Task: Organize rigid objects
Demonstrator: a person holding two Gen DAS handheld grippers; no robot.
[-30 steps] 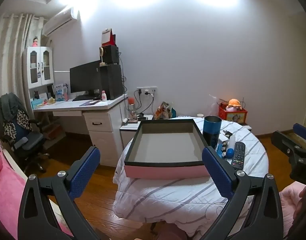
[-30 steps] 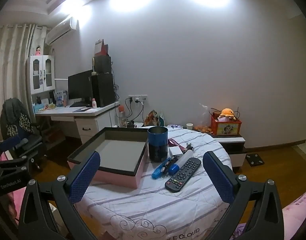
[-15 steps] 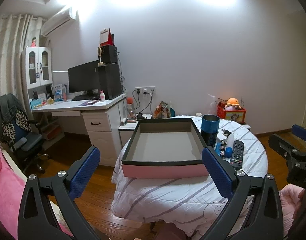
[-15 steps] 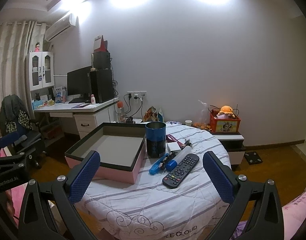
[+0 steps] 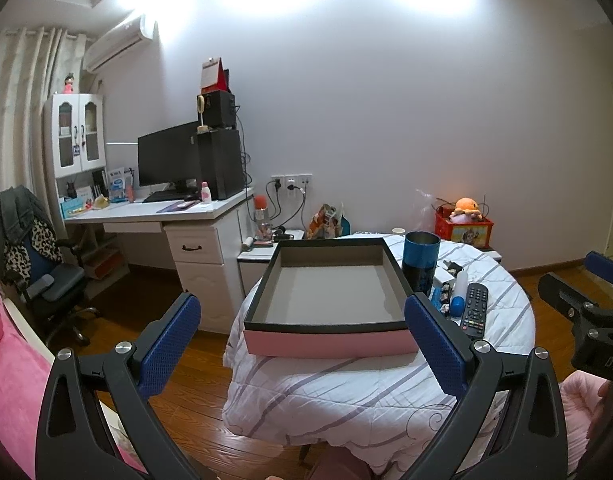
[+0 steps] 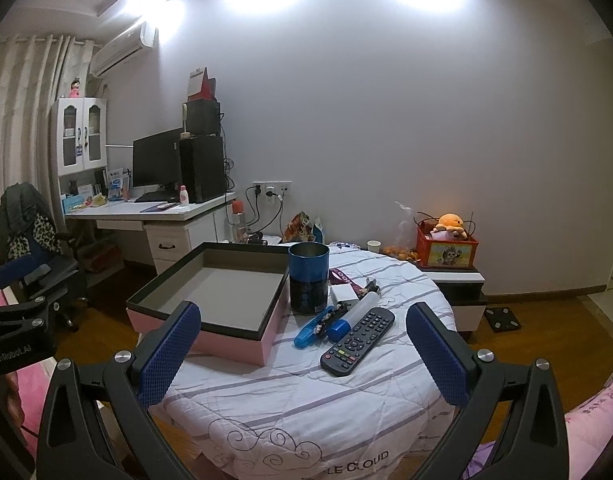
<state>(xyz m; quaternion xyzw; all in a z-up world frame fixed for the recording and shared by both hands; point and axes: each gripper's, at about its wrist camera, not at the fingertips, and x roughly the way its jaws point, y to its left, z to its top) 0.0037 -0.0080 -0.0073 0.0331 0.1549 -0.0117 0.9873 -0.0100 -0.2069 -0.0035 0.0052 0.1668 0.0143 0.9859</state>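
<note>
An empty pink box with a black rim (image 5: 330,340) (image 6: 210,340) lies on a round table under a white striped quilt (image 6: 306,400). Right of the box stand a blue and black cup (image 5: 420,258) (image 6: 308,280), a black remote (image 5: 475,310) (image 6: 358,340), a white tube with a blue cap (image 6: 352,316), a blue pen-like item (image 6: 312,328) and a small white box (image 6: 343,293). My left gripper (image 5: 302,344) hangs open in front of the pink box, short of the table. My right gripper (image 6: 302,354) is open above the table's near edge, with nothing between its fingers.
A white desk (image 5: 158,212) with a monitor and a black tower stands at the left, with an office chair (image 5: 46,280) beside it. A red box with an orange plush (image 6: 446,246) sits on a low stand behind the table. Wooden floor surrounds the table.
Both views have shifted slightly; the table and box sit a little lower and nearer in frame. Both grippers stay open and nothing on the table has moved.
</note>
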